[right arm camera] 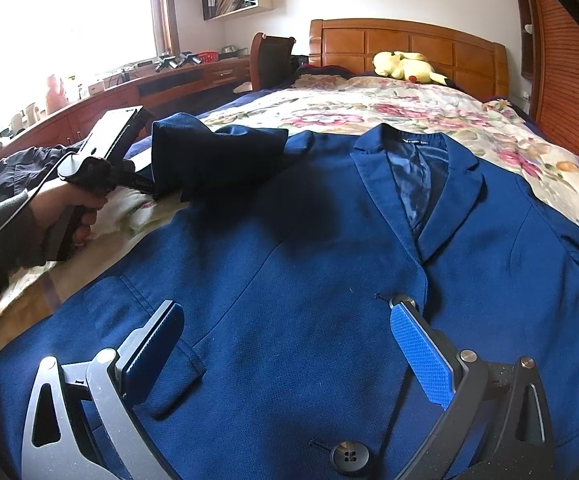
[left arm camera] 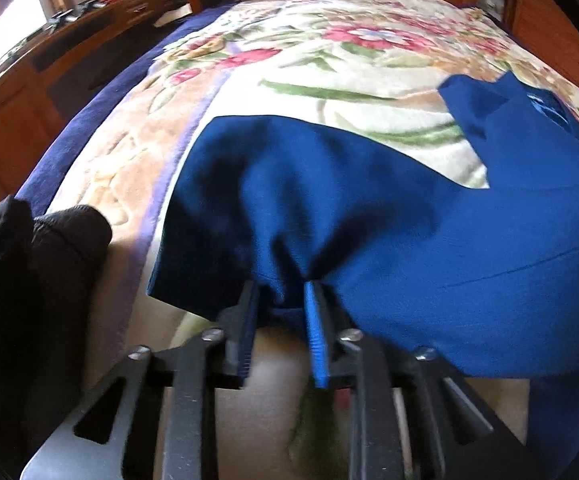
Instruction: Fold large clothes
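Note:
A blue blazer (right arm camera: 273,248) lies face up on the bed, lapels toward the headboard, with a dark button (right arm camera: 349,457) near its front edge. Its left sleeve (right arm camera: 213,156) is lifted off the bed. In the right wrist view, a hand holds my left gripper (right arm camera: 147,188) shut on the sleeve's cuff end. The left wrist view shows the same sleeve (left arm camera: 273,184) with its fabric pinched between the jaws of the left gripper (left arm camera: 283,294). My right gripper (right arm camera: 285,308) hovers open over the blazer's front, with nothing between its fingers.
A floral blanket (right arm camera: 369,108) covers the bed, with a yellow plush toy (right arm camera: 405,65) by the wooden headboard (right arm camera: 409,44). A dark garment (right arm camera: 13,172) lies at the bed's left edge. A cluttered wooden desk (right arm camera: 129,92) and a chair (right arm camera: 273,60) stand along the left.

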### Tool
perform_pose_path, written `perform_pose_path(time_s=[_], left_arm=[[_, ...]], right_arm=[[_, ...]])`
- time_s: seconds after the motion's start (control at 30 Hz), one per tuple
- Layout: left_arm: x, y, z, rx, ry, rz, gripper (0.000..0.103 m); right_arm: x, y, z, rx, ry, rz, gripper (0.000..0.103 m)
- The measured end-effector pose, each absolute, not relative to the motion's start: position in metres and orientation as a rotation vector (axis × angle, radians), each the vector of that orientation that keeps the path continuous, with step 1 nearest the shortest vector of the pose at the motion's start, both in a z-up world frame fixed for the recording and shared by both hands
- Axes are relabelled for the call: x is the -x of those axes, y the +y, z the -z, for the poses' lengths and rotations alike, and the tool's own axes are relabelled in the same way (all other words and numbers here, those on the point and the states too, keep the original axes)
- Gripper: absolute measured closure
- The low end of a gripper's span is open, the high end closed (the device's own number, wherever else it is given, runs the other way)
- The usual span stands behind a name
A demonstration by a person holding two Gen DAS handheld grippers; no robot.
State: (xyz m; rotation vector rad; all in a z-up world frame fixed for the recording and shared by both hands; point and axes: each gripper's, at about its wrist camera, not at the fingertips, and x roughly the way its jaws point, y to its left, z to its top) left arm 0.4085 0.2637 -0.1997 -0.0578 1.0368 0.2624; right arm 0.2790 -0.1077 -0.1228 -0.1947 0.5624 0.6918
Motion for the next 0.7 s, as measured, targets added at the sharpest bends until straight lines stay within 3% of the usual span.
perform_pose_path(time_s=[0.13,0.47,0.7], left_arm=[[-0.401,0.243,0.182,0.011,0.991,-0.236,0.097],[-0.363,0.122,0.064,-0.089,0.734,-0.077,0.097],[-0.341,0.045,0.016,-0.105,0.634,0.066,0.097]], right_arm=[[-0.276,-0.112,0.119,0.188,0.564,-0.694,0.000],[-0.253,-0.169,0.091,0.145,0.504,-0.610,0.000],[-0.238,-0.206,0.075,0.124,0.467,-0.533,0.000]])
